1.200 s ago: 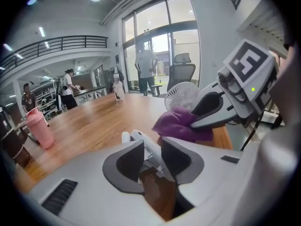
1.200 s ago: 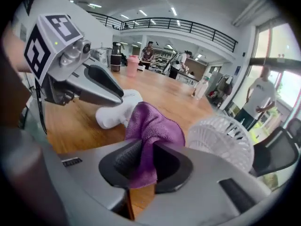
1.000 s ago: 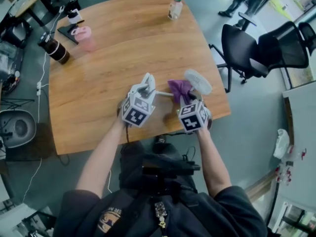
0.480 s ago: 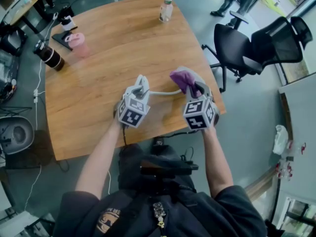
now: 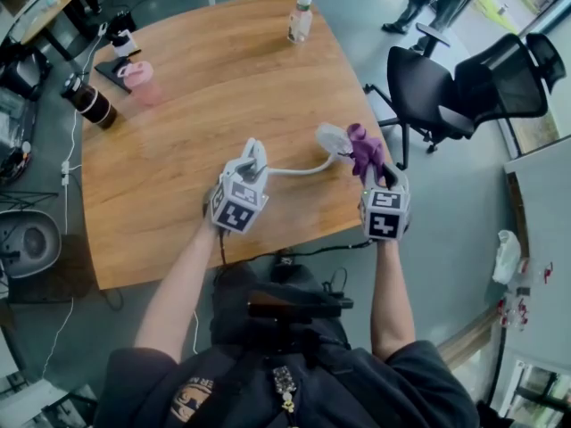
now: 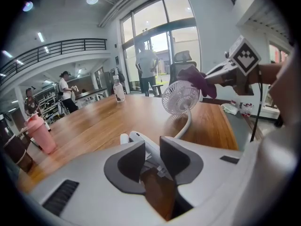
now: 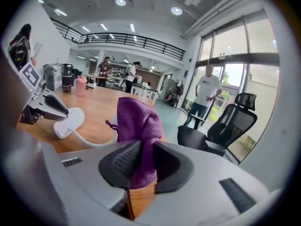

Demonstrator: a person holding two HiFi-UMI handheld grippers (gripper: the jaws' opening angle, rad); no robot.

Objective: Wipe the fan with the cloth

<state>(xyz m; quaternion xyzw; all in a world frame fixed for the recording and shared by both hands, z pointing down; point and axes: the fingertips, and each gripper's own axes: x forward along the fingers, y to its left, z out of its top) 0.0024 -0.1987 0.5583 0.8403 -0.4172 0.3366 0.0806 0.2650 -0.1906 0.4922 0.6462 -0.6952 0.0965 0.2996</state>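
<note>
The white fan [image 5: 332, 137] sits just right of the middle of the head view. Its round grille head is lifted above the tabletop [image 5: 205, 87] on a bent, flexible neck. The neck curves left and down to the fan's base, which lies between the jaws of the left claw [image 5: 252, 154]. In the left gripper view the fan head [image 6: 180, 97] stands upright right of centre, with the grille facing the camera. In the lower middle of that view the left claw [image 6: 151, 149] has its two dark pads pinching the white base.

The purple cloth [image 5: 364, 150] is bunched against the right edge of the fan head. In the left gripper view the cloth [image 6: 197, 79] overlaps the upper right rim of the grille. The right claw [image 5: 368, 169] grips it from the lower right. In the right gripper view the jaws of that claw [image 7: 143, 159] are pressed onto the cloth [image 7: 138, 126], which rises from between them in a folded hump.

At the top of the head view a clear bottle [image 5: 300, 18] stands on the tabletop. A pink cup [image 5: 138, 74] and a dark tumbler [image 5: 89, 101] stand at its upper left edge. A black office chair [image 5: 464, 87] is on the floor to the right of the tabletop.
</note>
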